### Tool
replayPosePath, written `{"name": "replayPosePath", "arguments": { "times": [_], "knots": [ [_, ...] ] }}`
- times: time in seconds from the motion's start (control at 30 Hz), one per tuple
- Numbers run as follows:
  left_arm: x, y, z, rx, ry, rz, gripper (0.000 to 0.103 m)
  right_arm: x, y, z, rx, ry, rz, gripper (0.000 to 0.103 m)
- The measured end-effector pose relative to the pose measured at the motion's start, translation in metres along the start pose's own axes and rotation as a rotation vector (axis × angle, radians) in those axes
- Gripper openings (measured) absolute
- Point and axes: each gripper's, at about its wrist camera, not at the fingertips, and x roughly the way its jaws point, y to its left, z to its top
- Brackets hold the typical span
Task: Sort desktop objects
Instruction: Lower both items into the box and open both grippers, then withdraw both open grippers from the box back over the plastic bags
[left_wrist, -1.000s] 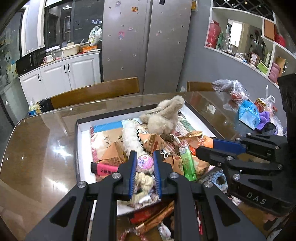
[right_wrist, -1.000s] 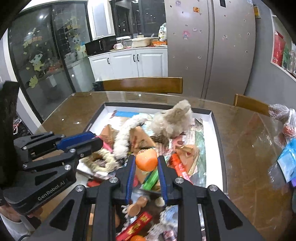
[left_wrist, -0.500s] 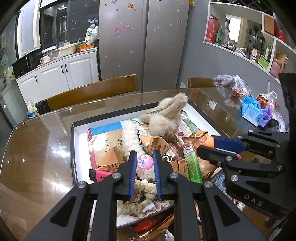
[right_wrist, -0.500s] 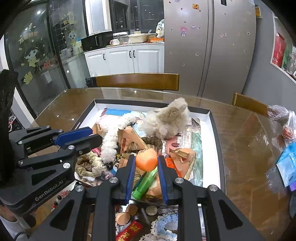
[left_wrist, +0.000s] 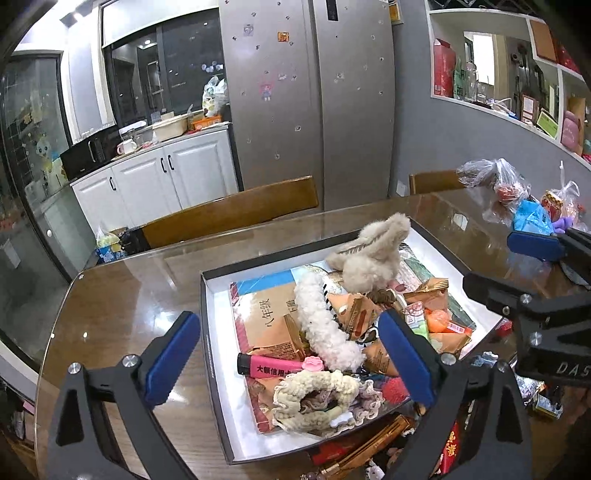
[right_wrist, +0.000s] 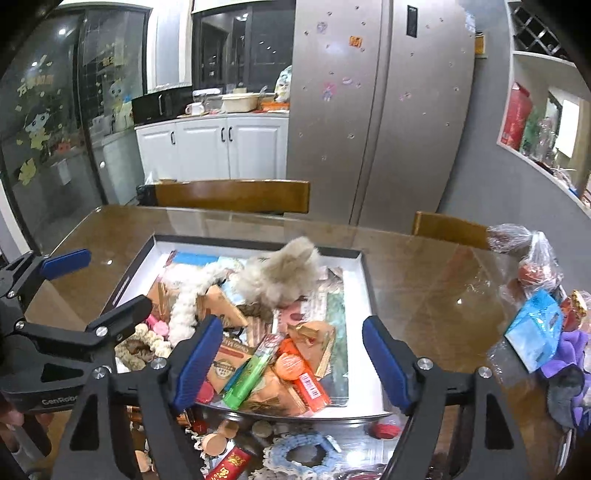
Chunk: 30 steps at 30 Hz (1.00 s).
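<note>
Glossy brown wood topped with glass made up the table (left_wrist: 122, 295), and on it sat a shallow white tray (left_wrist: 218, 332) with a black rim, heaped with small things. We held both tools above its near edge. Our left gripper (left_wrist: 291, 354) had just been opening and stood released, jaws wide, nothing pressed between the blue pads; below the gap lay a small pink disc (left_wrist: 313, 363), beside a pink marker (left_wrist: 266, 368) and a cream scrunchie (left_wrist: 314, 400). Our right gripper (right_wrist: 291, 358) had likewise just been opening, and it gripped nothing. The orange round thing (right_wrist: 291, 366) lay in the tray between its spread fingers, next to a green tube (right_wrist: 248, 380). A beige plush toy (right_wrist: 280, 273) sat further back on the pile.
</note>
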Motion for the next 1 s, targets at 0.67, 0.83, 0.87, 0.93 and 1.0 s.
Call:
{"name": "replayPosePath", "arguments": {
  "times": [0.67, 0.83, 0.87, 0.93, 1.0],
  "knots": [
    [-0.015, 0.001, -0.001, -0.034, -0.006, -0.016, 0.098, -0.021, 0.008, 0.001, -0.002, -0.022, 0.000, 0.082],
    [-0.037, 0.004, -0.007, -0.069, -0.019, -0.037, 0.098, -0.040, 0.011, -0.001, 0.013, -0.038, 0.008, 0.081],
    [-0.042, 0.004, -0.008, -0.069, -0.020, -0.034, 0.098, -0.045, 0.012, -0.002, 0.013, -0.042, 0.005, 0.081],
    [-0.056, 0.003, -0.013, -0.073, -0.029, -0.027, 0.098, -0.057, 0.015, -0.006, 0.011, -0.053, 0.000, 0.082],
    [-0.071, 0.001, -0.020, -0.079, -0.035, -0.027, 0.098, -0.069, 0.016, -0.009, 0.016, -0.065, 0.005, 0.082]
  ]
}}
